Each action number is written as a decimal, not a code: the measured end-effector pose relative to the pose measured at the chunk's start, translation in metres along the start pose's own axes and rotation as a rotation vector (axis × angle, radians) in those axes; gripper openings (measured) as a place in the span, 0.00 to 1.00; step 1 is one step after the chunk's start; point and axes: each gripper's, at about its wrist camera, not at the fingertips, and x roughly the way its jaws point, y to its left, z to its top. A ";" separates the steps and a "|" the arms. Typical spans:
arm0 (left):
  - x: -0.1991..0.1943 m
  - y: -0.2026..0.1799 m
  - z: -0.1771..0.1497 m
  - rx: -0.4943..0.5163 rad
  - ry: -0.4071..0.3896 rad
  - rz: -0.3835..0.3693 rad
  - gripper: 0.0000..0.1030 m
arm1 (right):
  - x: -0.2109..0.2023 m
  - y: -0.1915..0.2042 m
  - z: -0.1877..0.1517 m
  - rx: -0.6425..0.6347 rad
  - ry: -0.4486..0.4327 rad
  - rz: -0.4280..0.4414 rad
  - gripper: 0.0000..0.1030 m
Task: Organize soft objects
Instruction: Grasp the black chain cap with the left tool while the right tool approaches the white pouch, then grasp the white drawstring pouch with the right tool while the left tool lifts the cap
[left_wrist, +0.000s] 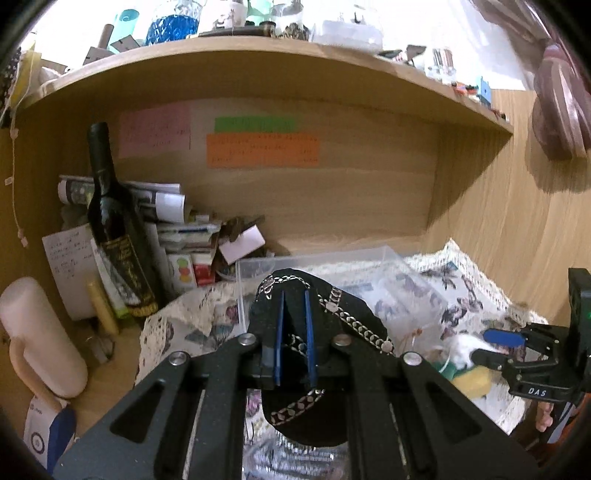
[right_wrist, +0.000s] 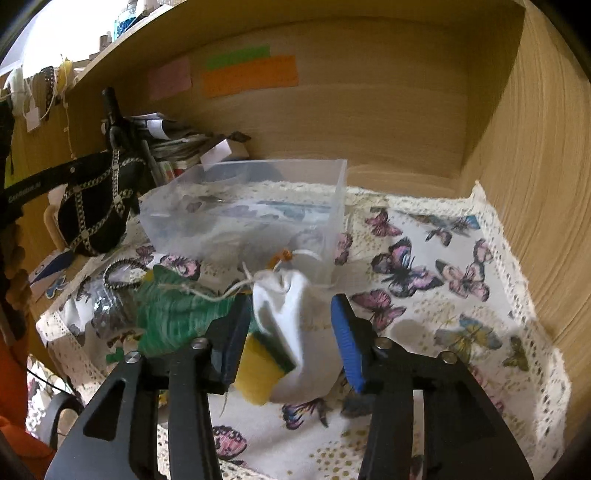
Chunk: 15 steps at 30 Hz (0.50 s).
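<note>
We hold the black pouch (left_wrist: 314, 332) pinched in our left gripper (left_wrist: 294, 332), its jaws clenched on the limp fabric, just short of the clear bin (left_wrist: 317, 260) ahead. Our right gripper (right_wrist: 291, 332) stands released, jaws straddling the white bag (right_wrist: 303, 332) on the cloth (right_wrist: 443, 295). It looks light and floppy, so we judge a bunched-middle grip best, clear of the loose drawstring (right_wrist: 229, 290).

dark wine bottle (left_wrist: 110, 225) (upright) beside stacked papers (left_wrist: 177, 229), coloured notes (left_wrist: 262, 149) on the back panel
</note>
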 end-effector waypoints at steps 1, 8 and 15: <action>0.001 0.000 0.003 0.002 -0.008 0.000 0.09 | 0.001 -0.001 0.004 -0.009 0.005 -0.005 0.41; 0.012 -0.005 0.012 0.024 -0.020 0.001 0.09 | 0.037 -0.008 0.015 -0.026 0.130 0.066 0.23; 0.032 -0.002 0.015 0.019 0.010 0.001 0.09 | 0.031 -0.010 0.022 -0.028 0.095 0.066 0.07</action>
